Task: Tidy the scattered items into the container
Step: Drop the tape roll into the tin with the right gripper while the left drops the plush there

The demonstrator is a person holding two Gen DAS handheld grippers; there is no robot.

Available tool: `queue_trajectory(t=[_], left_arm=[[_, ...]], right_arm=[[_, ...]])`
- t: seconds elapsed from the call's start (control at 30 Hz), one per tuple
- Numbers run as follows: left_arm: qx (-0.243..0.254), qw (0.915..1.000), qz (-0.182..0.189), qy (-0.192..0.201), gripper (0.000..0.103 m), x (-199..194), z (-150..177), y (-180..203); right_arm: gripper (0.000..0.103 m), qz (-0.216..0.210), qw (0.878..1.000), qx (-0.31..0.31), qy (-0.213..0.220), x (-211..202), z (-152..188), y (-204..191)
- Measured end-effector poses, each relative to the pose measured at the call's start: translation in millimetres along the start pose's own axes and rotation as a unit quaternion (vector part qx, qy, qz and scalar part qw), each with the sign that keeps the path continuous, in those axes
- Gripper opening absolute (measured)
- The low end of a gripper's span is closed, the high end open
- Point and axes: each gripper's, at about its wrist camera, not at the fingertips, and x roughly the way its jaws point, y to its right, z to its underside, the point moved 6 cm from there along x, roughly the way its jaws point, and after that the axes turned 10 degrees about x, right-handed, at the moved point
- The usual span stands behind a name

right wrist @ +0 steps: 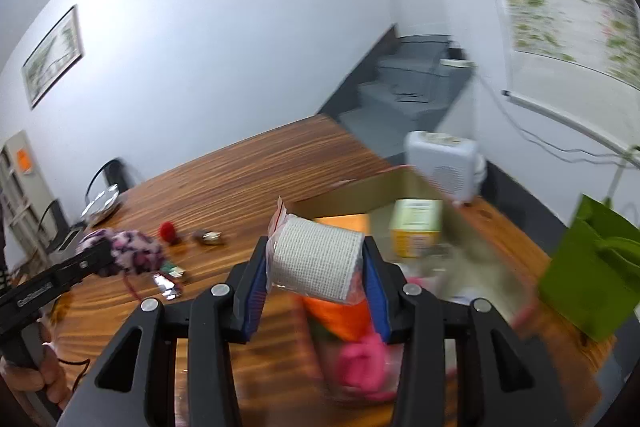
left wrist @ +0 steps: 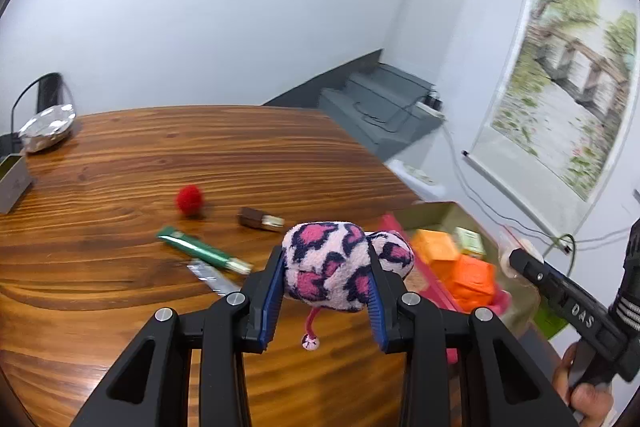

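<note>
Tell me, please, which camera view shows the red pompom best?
The left wrist view shows it best: the red pompom lies sharp and unobstructed on the wooden table, near a green tube. In the right wrist view the same pompom is small, far away and somewhat blurred.

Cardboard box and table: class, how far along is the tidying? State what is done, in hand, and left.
Done: the cardboard box already holds orange boxes and a yellow carton. In hand: the left gripper clamps a pink spotted plush toy; the right gripper clamps a bagged white roll. Left on the table: red pom-pom, green tube, small brown item.
</note>
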Motion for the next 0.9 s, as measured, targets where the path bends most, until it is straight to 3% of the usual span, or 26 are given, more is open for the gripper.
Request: queue_trajectory(t=[0.2,0.37,0.5,0.9], left_arm=[[0.026,0.9994,0.023,0.001,0.038,5,-6,40],[0.039,0.9988,0.030,-0.005,0.038,12,-7,60],[0.048,0.9982,0.035,-0.009,0.038,15,-9,72],[0.095,0.9921,0.082,-0.007,0.038,44,-31,139]], right_arm=[[0.047,0.045,0.999,0.024,-0.009,-5,-4,57],[0.050,0.053,0.998,0.026,-0.017,0,-1,70],[0.073,0.052,0.998,0.030,-0.018,1,-1,76],[0.076,0.048,0.997,0.053,-0.009,-16,11,100]])
